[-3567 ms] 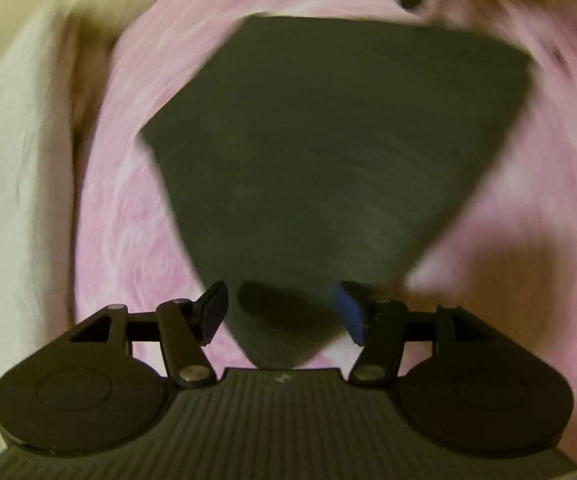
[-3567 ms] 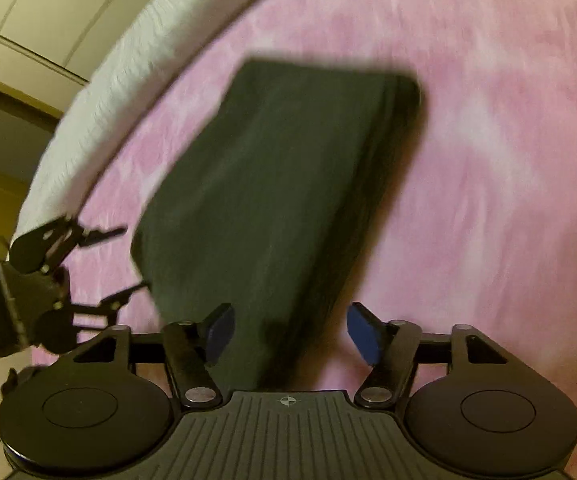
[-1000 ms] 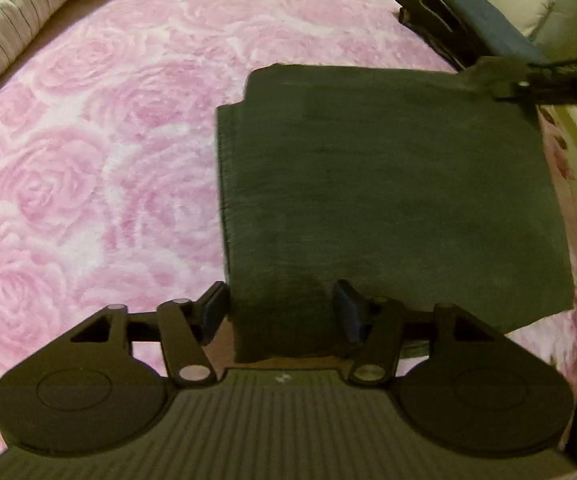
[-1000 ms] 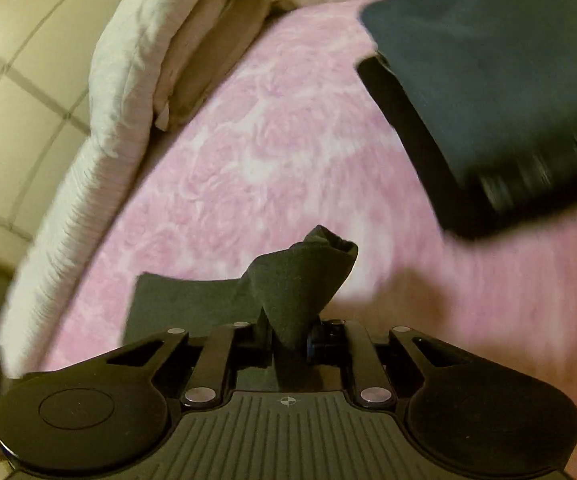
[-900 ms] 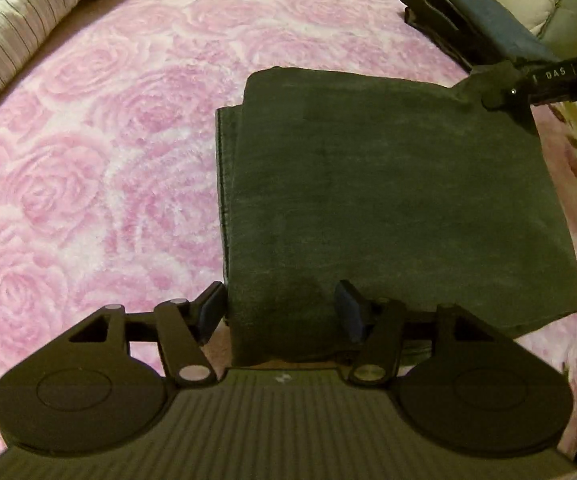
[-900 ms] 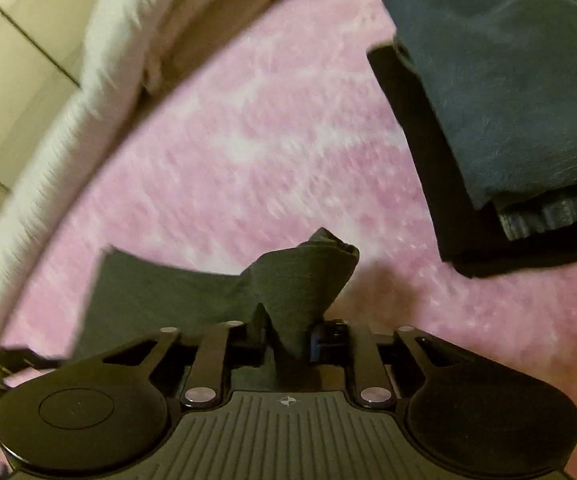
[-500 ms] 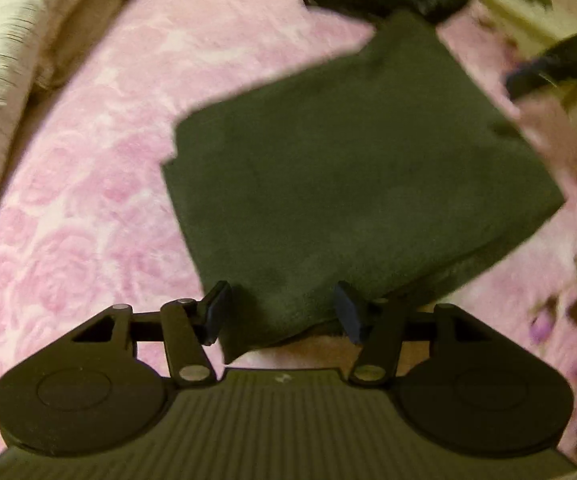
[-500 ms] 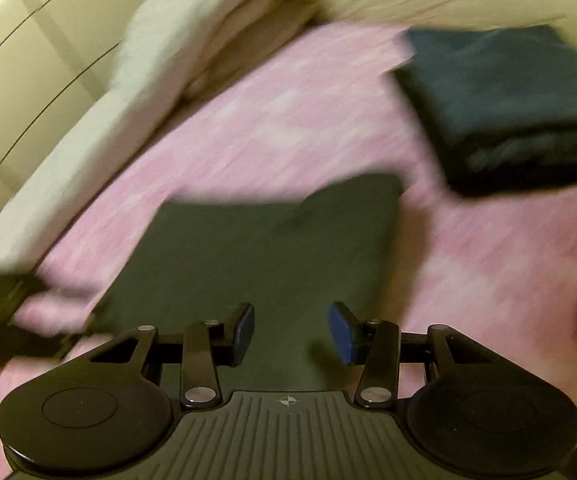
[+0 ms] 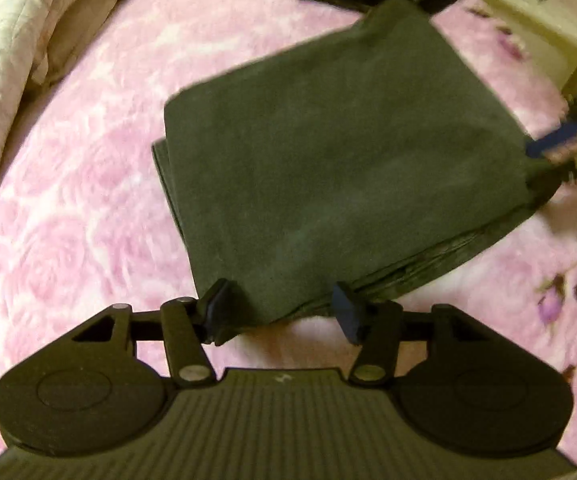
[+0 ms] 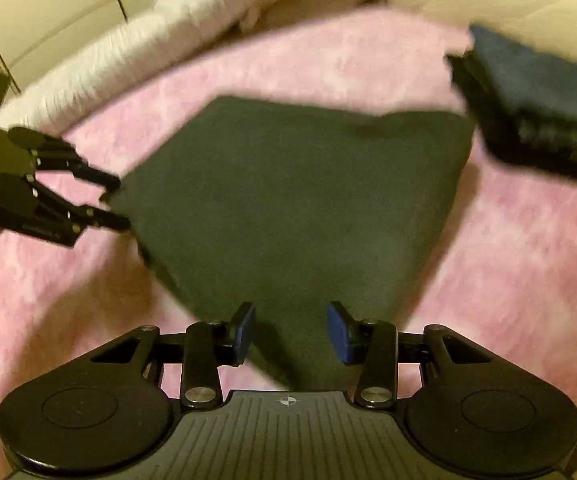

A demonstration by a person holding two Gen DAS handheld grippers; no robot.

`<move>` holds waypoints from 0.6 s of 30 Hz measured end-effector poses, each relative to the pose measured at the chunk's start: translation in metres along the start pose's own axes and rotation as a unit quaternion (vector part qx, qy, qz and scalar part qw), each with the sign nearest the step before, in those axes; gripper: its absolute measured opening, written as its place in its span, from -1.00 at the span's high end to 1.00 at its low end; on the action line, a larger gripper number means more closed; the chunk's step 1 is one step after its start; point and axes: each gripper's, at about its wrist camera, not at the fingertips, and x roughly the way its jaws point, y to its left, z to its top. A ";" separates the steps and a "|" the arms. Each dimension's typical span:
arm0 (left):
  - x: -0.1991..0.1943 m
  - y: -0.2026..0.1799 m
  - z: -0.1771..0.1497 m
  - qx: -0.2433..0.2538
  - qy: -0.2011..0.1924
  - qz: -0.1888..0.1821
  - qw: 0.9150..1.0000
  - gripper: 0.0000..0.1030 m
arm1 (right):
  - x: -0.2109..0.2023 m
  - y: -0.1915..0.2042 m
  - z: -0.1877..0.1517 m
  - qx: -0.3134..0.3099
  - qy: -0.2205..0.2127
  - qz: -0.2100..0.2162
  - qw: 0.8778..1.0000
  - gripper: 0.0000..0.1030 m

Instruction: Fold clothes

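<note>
The left gripper [image 9: 282, 312] and right gripper [image 10: 290, 332] are straddling near corners of the folded cloth [image 9: 340, 152], jaws released. The right jaws are closing slightly, likely readying another fold on the pink blanket [image 9: 80, 208].

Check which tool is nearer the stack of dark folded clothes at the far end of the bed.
Right. The right tool sits at the folded dark green garment corner below the stack; the left tool is at the opposite side.

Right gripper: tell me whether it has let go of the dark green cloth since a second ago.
Yes. The right gripper no longer pinches a raised corner; the dark green cloth lies flat on the pink blanket, jaws apart and closing slightly.
</note>
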 end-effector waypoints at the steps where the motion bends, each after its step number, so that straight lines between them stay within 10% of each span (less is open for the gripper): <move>1: -0.004 -0.003 0.002 -0.004 0.003 0.005 1.000 0.00 | -0.001 -0.001 0.003 0.004 0.004 0.001 1.000 0.14; 8: -0.057 -0.021 0.005 -0.096 0.032 0.036 0.994 -0.41 | -0.022 -0.005 0.024 0.024 0.021 -0.006 0.999 -0.06; 18: -0.119 -0.061 -0.015 -0.265 0.056 0.044 0.961 -0.85 | -0.089 0.013 0.020 0.047 0.039 -0.034 0.998 -0.46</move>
